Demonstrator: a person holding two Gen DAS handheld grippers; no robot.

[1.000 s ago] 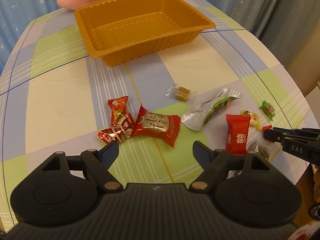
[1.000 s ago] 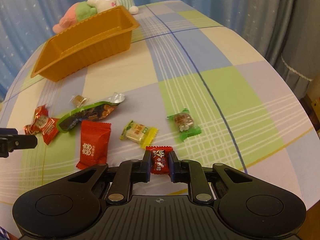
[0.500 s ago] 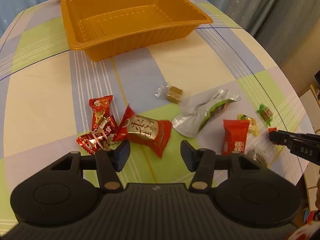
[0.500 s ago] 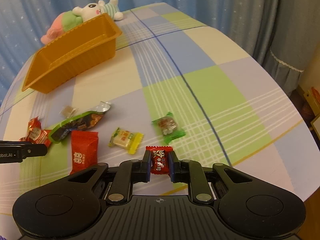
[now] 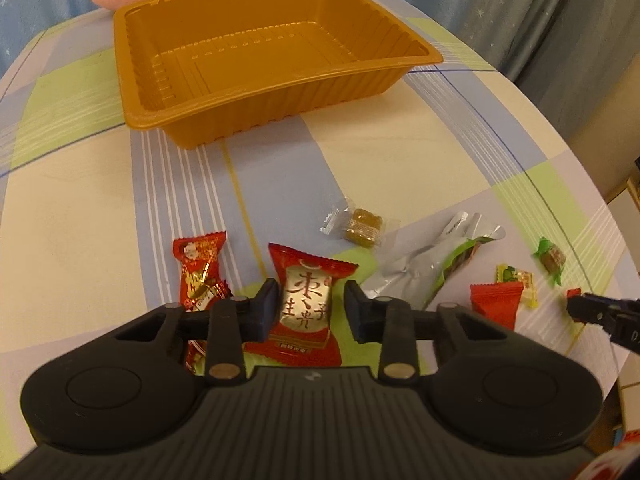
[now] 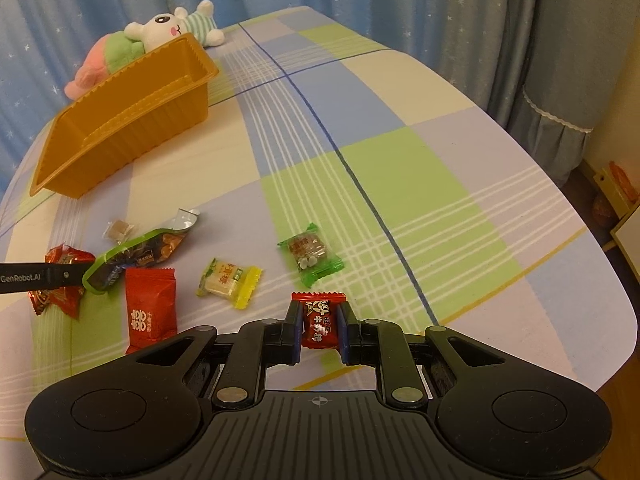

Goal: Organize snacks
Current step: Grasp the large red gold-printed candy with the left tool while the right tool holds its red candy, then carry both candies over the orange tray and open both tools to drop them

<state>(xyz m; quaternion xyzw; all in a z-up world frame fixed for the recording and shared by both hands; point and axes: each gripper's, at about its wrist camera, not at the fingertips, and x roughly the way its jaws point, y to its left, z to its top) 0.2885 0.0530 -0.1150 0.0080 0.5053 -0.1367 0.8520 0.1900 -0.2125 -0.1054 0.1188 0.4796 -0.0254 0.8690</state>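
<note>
I am closing my left tongs [image 5: 307, 307] around the big red-and-gold snack packet [image 5: 306, 308] lying on the desk [image 5: 400, 160] before the orange tray [image 5: 260, 92]; whether the pads are touching it I cannot tell. My right tongs [image 6: 319, 326] are pinching a small red candy [image 6: 318, 320].

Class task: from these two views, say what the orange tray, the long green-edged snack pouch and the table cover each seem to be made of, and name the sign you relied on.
Orange tray: probably thin moulded plastic, slightly glossy; ribbed walls and a stepped floor.
Green-edged snack pouch: likely foil-lined plastic film; its underside is shiny silver and creased.
Table cover: looks like woven cloth, matte; printed checks, with no glare.
</note>
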